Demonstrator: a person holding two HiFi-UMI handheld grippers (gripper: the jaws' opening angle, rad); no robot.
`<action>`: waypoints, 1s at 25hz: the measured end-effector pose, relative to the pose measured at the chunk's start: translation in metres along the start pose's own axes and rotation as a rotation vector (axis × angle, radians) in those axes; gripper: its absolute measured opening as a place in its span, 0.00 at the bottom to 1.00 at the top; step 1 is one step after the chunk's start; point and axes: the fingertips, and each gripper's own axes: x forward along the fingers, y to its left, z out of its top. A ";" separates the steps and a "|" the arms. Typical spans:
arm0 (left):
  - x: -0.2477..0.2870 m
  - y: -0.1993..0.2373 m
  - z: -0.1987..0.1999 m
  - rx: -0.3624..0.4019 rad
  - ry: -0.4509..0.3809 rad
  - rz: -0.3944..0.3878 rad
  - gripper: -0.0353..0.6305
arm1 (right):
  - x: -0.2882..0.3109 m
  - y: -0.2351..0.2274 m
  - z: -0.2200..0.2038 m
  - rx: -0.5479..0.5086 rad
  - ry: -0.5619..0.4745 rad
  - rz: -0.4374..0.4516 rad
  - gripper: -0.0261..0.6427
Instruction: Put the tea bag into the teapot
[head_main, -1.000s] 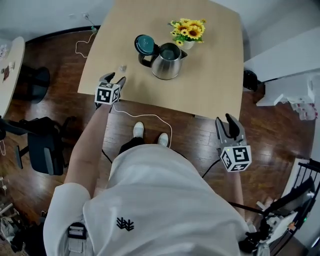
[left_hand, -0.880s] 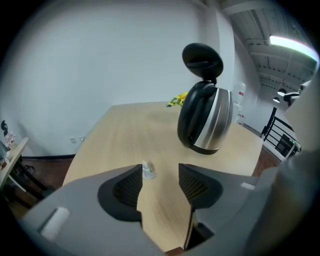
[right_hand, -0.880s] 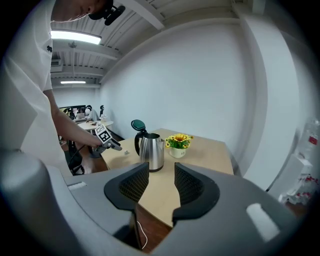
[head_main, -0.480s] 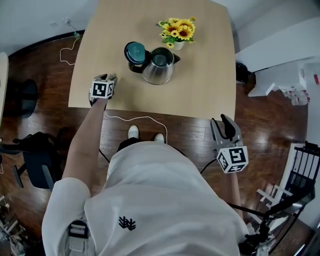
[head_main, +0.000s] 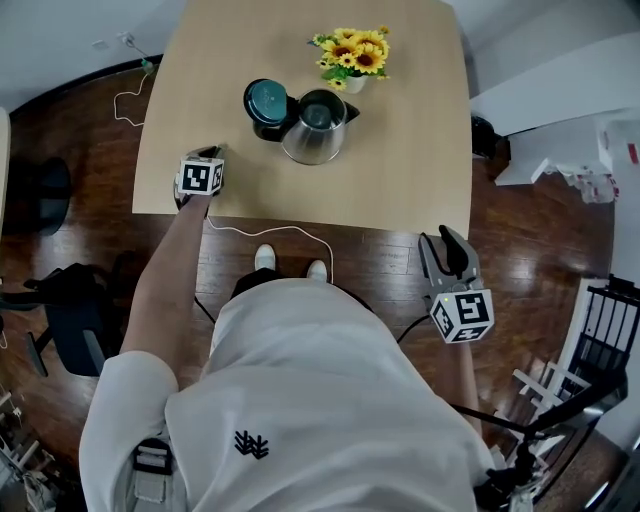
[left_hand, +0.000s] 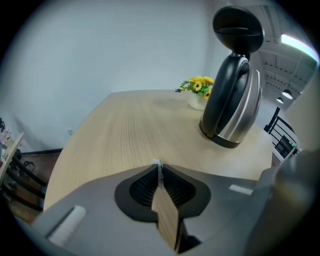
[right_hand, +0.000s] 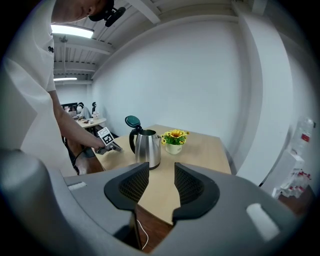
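Observation:
A steel teapot (head_main: 315, 128) stands on the wooden table (head_main: 420, 150) with its dark lid (head_main: 267, 100) flipped open; it also shows in the left gripper view as the teapot (left_hand: 232, 105) at the right. My left gripper (head_main: 210, 153) rests low on the table's left front part, left of the pot. Its jaws are closing to shut and pinch a thin white bit of the tea bag (left_hand: 157, 165) at the left gripper's tips (left_hand: 158, 169). My right gripper (head_main: 448, 245) hangs off the table's front right, open and empty, its jaws (right_hand: 161, 175) looking at the teapot (right_hand: 146, 149).
A small white pot of yellow flowers (head_main: 352, 55) stands just behind the teapot. A white cable (head_main: 270, 232) trails over the wood floor below the table's front edge. A dark chair (head_main: 70, 300) sits at the left, a white unit (head_main: 560, 170) at the right.
My left gripper moved forward onto the table where the small tea bag lay, and its jaws went from wide to shut. The right gripper kept its place.

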 end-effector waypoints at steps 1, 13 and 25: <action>-0.005 -0.001 0.004 0.011 -0.013 0.001 0.10 | 0.001 0.000 -0.001 0.000 0.003 0.002 0.27; -0.100 -0.067 0.056 0.204 -0.215 -0.076 0.09 | 0.026 0.004 -0.003 -0.010 0.013 0.088 0.27; -0.195 -0.195 0.141 0.355 -0.439 -0.261 0.09 | 0.063 0.023 -0.007 -0.095 0.077 0.203 0.27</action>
